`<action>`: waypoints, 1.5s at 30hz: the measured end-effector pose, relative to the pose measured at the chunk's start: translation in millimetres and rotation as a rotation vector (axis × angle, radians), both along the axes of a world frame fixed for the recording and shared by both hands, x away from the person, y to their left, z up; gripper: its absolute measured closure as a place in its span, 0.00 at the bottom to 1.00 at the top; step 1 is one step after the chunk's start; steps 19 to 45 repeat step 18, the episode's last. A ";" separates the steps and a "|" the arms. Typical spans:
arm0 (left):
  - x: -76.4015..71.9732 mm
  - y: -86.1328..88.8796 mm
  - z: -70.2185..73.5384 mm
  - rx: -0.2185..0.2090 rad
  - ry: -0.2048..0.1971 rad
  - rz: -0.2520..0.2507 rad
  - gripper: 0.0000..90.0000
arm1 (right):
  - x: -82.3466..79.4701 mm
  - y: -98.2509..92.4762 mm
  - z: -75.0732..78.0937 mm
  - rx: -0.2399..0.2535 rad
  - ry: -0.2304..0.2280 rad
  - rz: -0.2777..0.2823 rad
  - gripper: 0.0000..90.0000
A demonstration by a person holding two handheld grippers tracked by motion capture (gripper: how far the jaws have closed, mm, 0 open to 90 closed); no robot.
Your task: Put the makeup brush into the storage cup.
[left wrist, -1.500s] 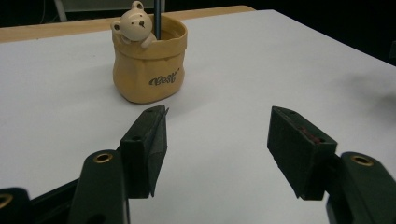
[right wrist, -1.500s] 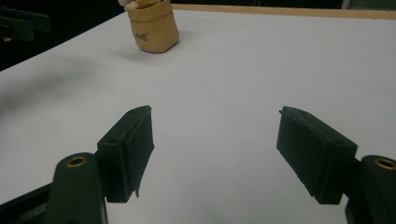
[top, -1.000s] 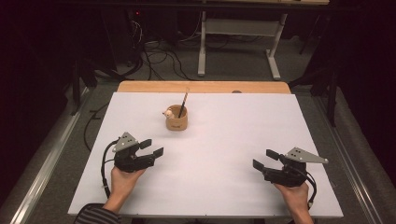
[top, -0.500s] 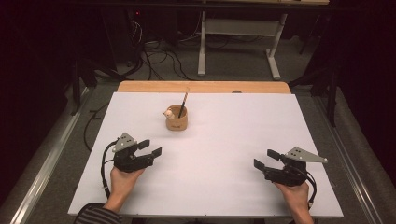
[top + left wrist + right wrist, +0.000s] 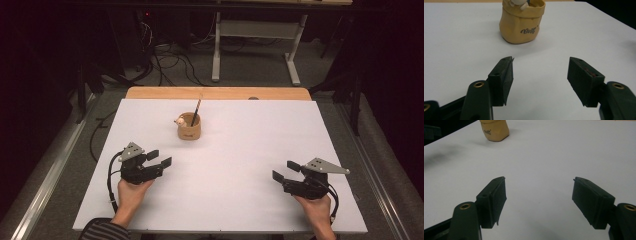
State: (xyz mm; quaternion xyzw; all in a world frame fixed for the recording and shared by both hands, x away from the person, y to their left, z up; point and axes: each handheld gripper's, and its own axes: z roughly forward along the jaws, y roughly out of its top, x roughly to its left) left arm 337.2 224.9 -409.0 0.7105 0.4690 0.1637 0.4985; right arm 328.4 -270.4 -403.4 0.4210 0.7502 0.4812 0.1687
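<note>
A tan sack-shaped holder (image 5: 189, 128) stands on the white table (image 5: 240, 150), left of its middle and toward the far side; a dark pencil (image 5: 196, 111) and a small pale figure (image 5: 179, 120) stick out of it. My left gripper (image 5: 160, 158) rests near the table's left front, open and empty, pointing toward the holder (image 5: 522, 21), which stands a short way beyond the jaw tips. My right gripper (image 5: 285, 170) sits at the right front, open with nothing between its jaws. In the right gripper view the holder (image 5: 494, 130) is far off at the upper left.
A wooden strip (image 5: 218, 93) runs along the table's far edge. Beyond it the floor holds cables (image 5: 165, 60) and a white desk frame (image 5: 255, 40). A metal rail (image 5: 50, 170) runs along the floor at the left.
My left gripper has crept slightly toward the holder. The right gripper has stayed where it was.
</note>
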 end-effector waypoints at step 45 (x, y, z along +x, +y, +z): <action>-1.3 -1.2 0.4 0.012 0.004 -0.008 0.42 | -1.3 0.6 -0.4 0.002 -0.006 0.008 0.32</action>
